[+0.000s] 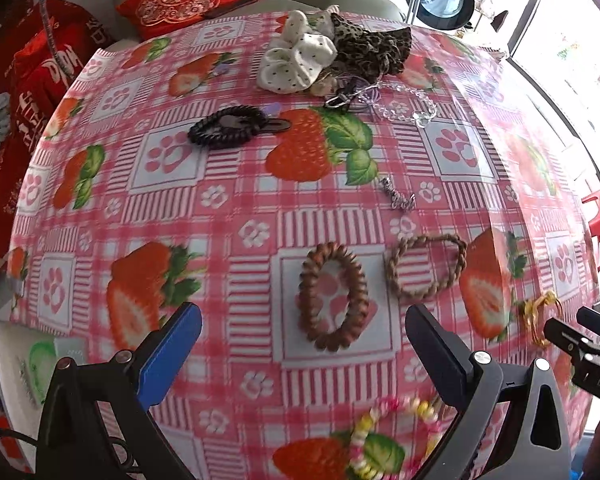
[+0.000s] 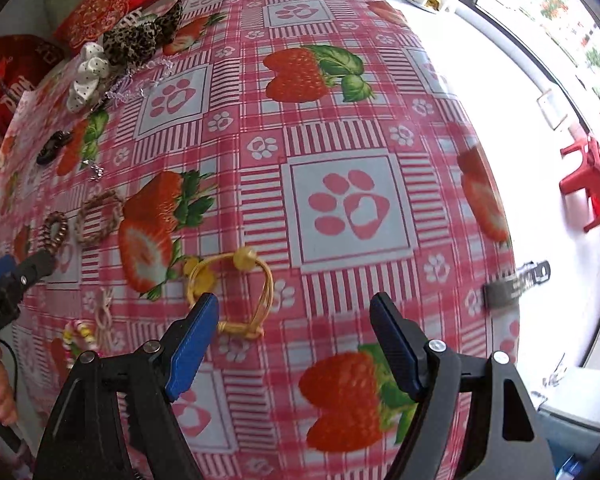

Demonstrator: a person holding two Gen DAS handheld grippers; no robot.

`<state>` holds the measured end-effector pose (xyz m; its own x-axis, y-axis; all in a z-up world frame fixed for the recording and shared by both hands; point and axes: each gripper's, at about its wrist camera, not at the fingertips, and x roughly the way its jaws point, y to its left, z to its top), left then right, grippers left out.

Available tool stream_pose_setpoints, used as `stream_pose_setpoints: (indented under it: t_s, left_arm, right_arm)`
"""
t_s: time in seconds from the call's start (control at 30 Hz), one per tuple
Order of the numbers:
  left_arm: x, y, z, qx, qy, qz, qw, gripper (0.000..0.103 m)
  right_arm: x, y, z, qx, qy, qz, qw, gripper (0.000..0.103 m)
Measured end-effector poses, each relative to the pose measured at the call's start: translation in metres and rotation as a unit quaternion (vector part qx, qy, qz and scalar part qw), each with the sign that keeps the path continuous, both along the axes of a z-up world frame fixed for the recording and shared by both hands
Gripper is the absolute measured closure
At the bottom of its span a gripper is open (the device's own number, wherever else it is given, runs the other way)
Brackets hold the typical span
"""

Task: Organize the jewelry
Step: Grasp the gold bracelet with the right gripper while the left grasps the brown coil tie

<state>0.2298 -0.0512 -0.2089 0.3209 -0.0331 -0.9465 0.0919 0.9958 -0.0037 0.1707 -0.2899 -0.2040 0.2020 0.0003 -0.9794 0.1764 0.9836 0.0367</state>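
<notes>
Left gripper (image 1: pixel 304 354): fingers wide apart, nothing between the pads, poised over the table (image 1: pixel 236 200). The brown coil band (image 1: pixel 333 296) lies flat just ahead of the gap, nearer the right finger; the braided tan bracelet (image 1: pixel 426 266) sits just beside it, further right. A pink-and-yellow beaded bracelet (image 1: pixel 384 432) lies under the finger roots, blurred.

Right gripper (image 2: pixel 294 344): fingers wide, empty. The yellow cord bracelet (image 2: pixel 236 292) lies flat at the tip of the left finger — mostly outside the gap, its knotted end just inside.

Judgement on the step in hand: each gripper appears to be lining up on one piece. The right one looks offset; it would do well to shift left until the yellow loop is centred between the pads, then descend and pinch one strand, not the whole ring. The left should straddle one side of the coil band only, keeping clear of the braided neighbour.

Writing — the left gripper's body, seen from the right wrist view, reads "obot.AI", partly cut off. The right gripper's body, in the left wrist view, shows "DA", the rest hidden. White characters on the red cloth (image 1: pixel 40 92) off the table's left edge are not legible.
</notes>
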Motion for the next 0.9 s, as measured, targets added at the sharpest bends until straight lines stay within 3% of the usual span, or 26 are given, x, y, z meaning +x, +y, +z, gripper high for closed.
stream_pose_setpoints:
  t_s: [0.03, 0.1, 0.23, 0.27, 0.33, 0.43, 0.5, 0.53, 0.6, 0.67, 0.9]
  left_arm:
    - [0.002, -0.002, -0.002, 0.001, 0.0, -0.002, 1.0, 0.0]
    - [0.006, -0.008, -0.007, 0.004, 0.008, -0.009, 0.9999, 0.011]
    - [0.008, -0.016, -0.016, 0.012, 0.016, -0.016, 0.9997, 0.011]
    - [0.008, -0.017, -0.017, 0.013, 0.017, -0.017, 0.9996, 0.017]
    - [0.007, -0.018, -0.017, 0.009, 0.016, -0.016, 0.9997, 0.021]
    - [0.007, -0.019, -0.015, 0.002, 0.011, -0.025, 0.9996, 0.038]
    - [0.006, -0.022, -0.013, 0.0, 0.008, -0.031, 0.9995, 0.06]
    - [0.006, -0.022, -0.012, -0.001, 0.006, -0.032, 0.9995, 0.064]
    - [0.004, -0.022, -0.01, -0.007, 0.006, -0.034, 0.9994, 0.074]
    - [0.001, -0.02, -0.008, -0.013, 0.005, -0.036, 0.9993, 0.074]
    - [-0.017, -0.009, 0.012, -0.025, -0.008, -0.044, 0.9987, 0.074]
  right_arm:
    - [0.002, 0.001, -0.002, -0.002, 0.0, 0.005, 1.0, 0.023]
    - [0.006, 0.003, -0.005, -0.007, 0.0, 0.014, 1.0, 0.023]
    - [0.013, 0.007, -0.011, -0.02, -0.003, 0.026, 0.999, 0.023]
    - [0.013, 0.007, -0.012, -0.022, -0.006, 0.029, 0.999, 0.023]
    - [0.016, 0.009, -0.015, -0.024, -0.008, 0.034, 0.999, 0.024]
    - [0.015, 0.013, -0.016, -0.027, -0.015, 0.045, 0.999, 0.033]
    - [0.016, 0.016, -0.015, -0.025, -0.019, 0.054, 0.998, 0.047]
    - [0.016, 0.017, -0.015, -0.024, -0.021, 0.06, 0.998, 0.051]
    - [0.017, 0.02, -0.014, -0.021, -0.023, 0.067, 0.997, 0.071]
    - [0.018, 0.024, -0.011, -0.013, -0.025, 0.071, 0.997, 0.089]
    - [0.006, 0.021, 0.0, 0.022, -0.03, 0.05, 0.998, 0.089]
